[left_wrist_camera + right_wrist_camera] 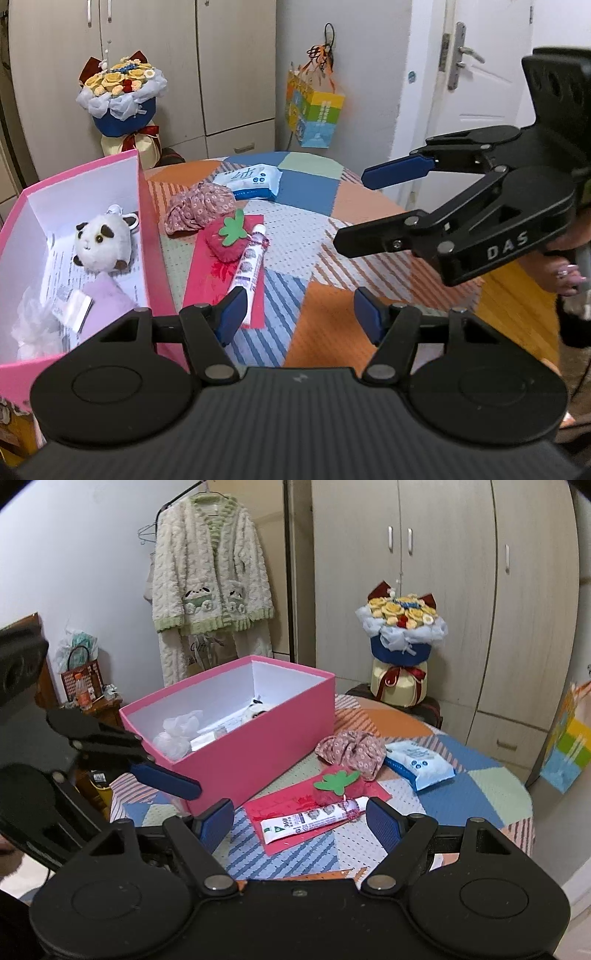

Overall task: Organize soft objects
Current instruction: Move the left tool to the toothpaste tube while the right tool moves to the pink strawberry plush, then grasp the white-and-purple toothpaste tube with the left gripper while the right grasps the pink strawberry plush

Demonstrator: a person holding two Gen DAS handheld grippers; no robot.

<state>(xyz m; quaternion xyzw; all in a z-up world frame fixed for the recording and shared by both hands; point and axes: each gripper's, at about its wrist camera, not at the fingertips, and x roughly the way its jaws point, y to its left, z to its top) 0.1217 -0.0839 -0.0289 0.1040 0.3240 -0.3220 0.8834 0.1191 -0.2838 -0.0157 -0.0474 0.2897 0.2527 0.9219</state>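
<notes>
While both pairs of tongs hang over the near edge of the patchwork table (pixel 480 786), nothing is gripped: the left tongs (pixel 299 314) stand released with bare cloth between their blue pads, and the right tongs (pixel 301 819) gape wide and empty too. Just ahead of both lies a white tube (pixel 314 818) on a red sheet (pixel 207 280), and touching its far end sits the red strawberry plush (pixel 229 240) with its green felt leaf. Beyond that rests a crumpled floral cloth (pixel 351 751), and farther still a blue pack of wipes (pixel 251 181). Off to the left of the left tongs stands the pink box (pixel 258 753), already holding a white cow plush (pixel 101 242), a white bag or wrapping and some papers. By my reckoning the job is partly done: one soft toy is boxed, while the strawberry and the cloth, perhaps the wipes too, are left on the table.
</notes>
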